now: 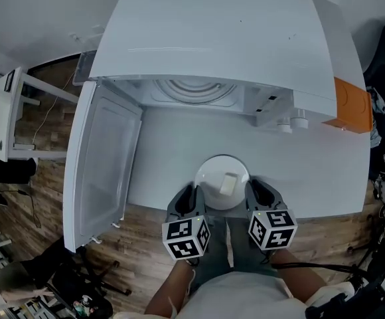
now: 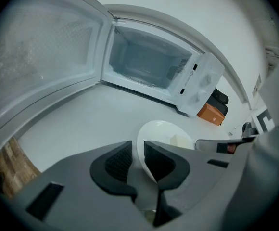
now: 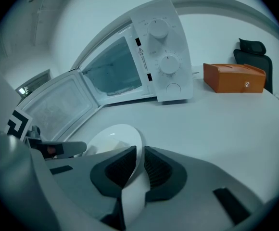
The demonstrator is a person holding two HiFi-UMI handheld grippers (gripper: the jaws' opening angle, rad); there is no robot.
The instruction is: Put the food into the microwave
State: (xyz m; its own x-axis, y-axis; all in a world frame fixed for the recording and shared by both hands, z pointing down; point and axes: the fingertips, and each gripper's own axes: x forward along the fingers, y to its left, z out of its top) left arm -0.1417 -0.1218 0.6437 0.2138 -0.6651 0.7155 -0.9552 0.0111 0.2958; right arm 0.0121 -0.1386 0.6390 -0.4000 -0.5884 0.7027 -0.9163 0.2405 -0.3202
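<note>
A white plate (image 1: 214, 177) sits at the near edge of the white table (image 1: 172, 145), in front of the microwave (image 1: 219, 38), whose door (image 1: 103, 158) is swung wide to the left. On the plate lies the food (image 1: 228, 184) — a small pale block, slightly right of the plate's middle.

The left gripper (image 1: 191, 198) has the plate's left rim. In the left gripper view the two dark ribbed pads are drawn close with the thin white edge running up between them. The inner pad reaches over the plate and the outer one lies outside it. The right gripper (image 1: 259, 195) mirrors this on the right rim: in the right gripper view its pads are closed onto the edge, which passes down between them. The food lies between the two grippers, apart from both sets of pads.

Whether the plate rests on the table or is raised just off it cannot be told.

The microwave's cavity is open toward the plate, with the two dials (image 3: 162, 46) on the panel to its right. An orange box (image 1: 352, 105) stands on the table just beside the microwave's right side.
</note>
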